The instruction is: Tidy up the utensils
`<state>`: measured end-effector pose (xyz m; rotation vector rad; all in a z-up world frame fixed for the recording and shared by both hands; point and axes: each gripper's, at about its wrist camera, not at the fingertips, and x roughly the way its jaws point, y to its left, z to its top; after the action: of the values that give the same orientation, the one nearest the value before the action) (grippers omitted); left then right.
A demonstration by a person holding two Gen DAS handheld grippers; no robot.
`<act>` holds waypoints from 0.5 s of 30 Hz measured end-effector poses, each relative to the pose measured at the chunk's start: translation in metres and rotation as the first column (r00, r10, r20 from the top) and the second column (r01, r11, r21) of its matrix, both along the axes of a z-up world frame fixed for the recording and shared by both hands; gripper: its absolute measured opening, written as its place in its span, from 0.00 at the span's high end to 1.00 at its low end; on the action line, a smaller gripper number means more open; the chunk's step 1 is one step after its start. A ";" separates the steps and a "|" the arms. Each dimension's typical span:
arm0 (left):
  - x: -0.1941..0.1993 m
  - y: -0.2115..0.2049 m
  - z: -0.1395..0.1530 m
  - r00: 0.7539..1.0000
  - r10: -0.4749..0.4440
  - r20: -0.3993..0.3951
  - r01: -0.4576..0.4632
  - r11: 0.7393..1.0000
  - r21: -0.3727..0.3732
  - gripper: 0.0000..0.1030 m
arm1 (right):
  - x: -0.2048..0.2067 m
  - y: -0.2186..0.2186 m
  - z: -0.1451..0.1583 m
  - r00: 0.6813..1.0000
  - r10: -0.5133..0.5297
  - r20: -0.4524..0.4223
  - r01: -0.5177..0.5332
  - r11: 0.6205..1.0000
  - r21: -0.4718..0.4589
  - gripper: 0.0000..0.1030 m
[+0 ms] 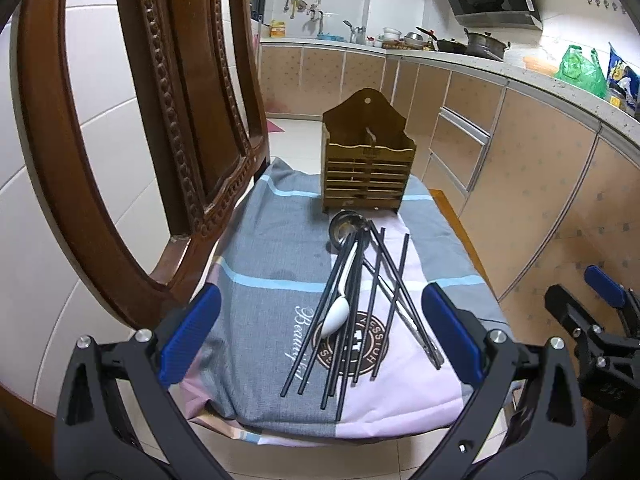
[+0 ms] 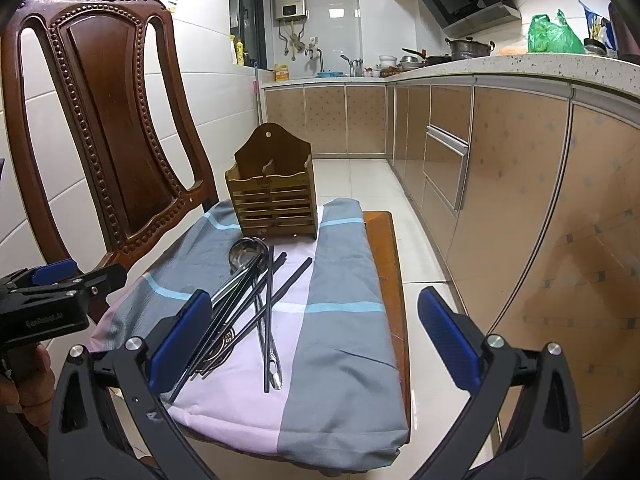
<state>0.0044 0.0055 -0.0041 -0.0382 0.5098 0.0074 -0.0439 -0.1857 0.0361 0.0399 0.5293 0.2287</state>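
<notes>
Nothing is sorted yet: my black chopsticks (image 1: 360, 300), white ceramic spoon (image 1: 338, 314) and steel ladle (image 1: 343, 226) lie heaped before the seemingly empty slatted wooden holder (image 1: 366, 178); both hand-held grippers, left hand-held gripper (image 1: 320, 336) and right hand-held gripper (image 2: 314, 340), hover released.

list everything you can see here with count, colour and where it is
utensil holder: one, brown slatted wood, upright at the far end of the cloth
chopsticks: a loose pile, exact count unclear, black, mid cloth in front of the holder
ladle: one, steel, bowl near the holder's base, handle under the chopsticks
soup spoon: one, white, lying among the chopsticks
cloth: one, grey, pink and blue checked, over the chair seat
chair: one, dark carved wood, back to the left
green plastic bag: one, on the counter at right
pots: steel, several, on the far counter
left gripper: black with blue pads, open, empty
right gripper: same, open, empty
</notes>
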 end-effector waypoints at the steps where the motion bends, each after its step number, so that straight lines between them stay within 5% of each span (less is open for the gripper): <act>1: 0.000 -0.001 -0.002 1.000 -0.009 -0.016 0.008 1.000 -0.010 0.04 | 0.000 0.001 -0.001 1.000 0.001 0.000 -0.001 1.000 -0.006 0.03; 10: 0.026 -0.010 -0.012 0.993 -0.061 -0.101 0.063 0.998 0.015 0.04 | 0.008 -0.003 -0.003 1.000 -0.005 -0.024 0.004 1.000 -0.015 0.03; 15: 0.058 -0.025 -0.020 0.987 -0.077 -0.143 0.090 0.992 0.091 0.04 | 0.016 -0.013 -0.007 0.998 -0.020 -0.052 0.020 1.000 -0.007 0.03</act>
<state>0.0625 -0.0194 -0.0238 0.0799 0.6500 -0.0476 -0.0282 -0.1983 0.0291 0.0445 0.5811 0.2067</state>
